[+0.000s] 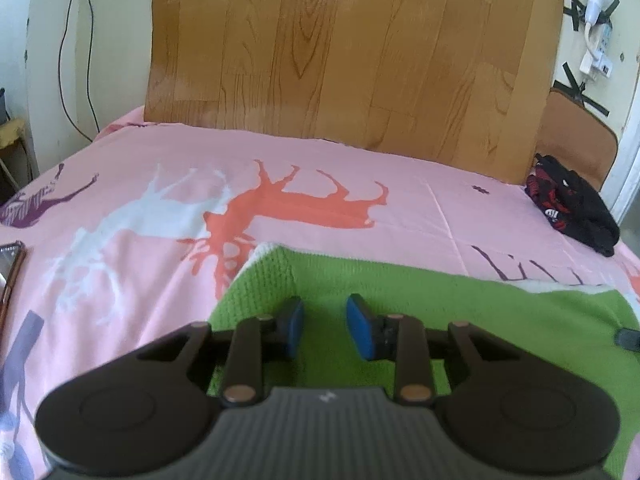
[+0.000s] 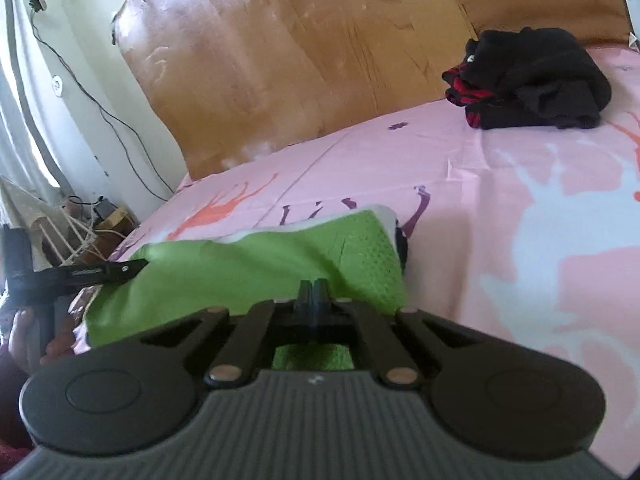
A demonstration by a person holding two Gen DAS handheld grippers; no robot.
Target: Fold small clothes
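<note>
Left wrist view: the left tool (image 1: 323, 328) hovers low over a green knitted garment (image 1: 460, 300), its blue-padded fingers (image 1: 360, 326) standing apart with only green cloth showing between them. The garment lies on the near part of a bed covered with a pink sheet (image 1: 400, 208) printed with orange, white and purple deer. At the left edge a phone (image 1: 10, 268) lies on the sheet. Further off, near the far right corner of the bed, sits a bundle of black and red clothes (image 1: 572, 204), well apart from the green piece. Behind the bed stands a wood-grain headboard (image 1: 352, 48), and on the wall to its right a white plug and adapter are taped up.

In the right wrist view, the right tool (image 2: 314, 290) has its fingers pressed together at the near edge of the green garment (image 2: 256, 264), clamped on the cloth. To the left, the tip of the left tool (image 2: 120, 270) reaches the garment's far side. Beyond lie the pink sheet (image 2: 500, 184), the dark bundle (image 2: 532, 84) and the headboard (image 2: 280, 60).
</note>
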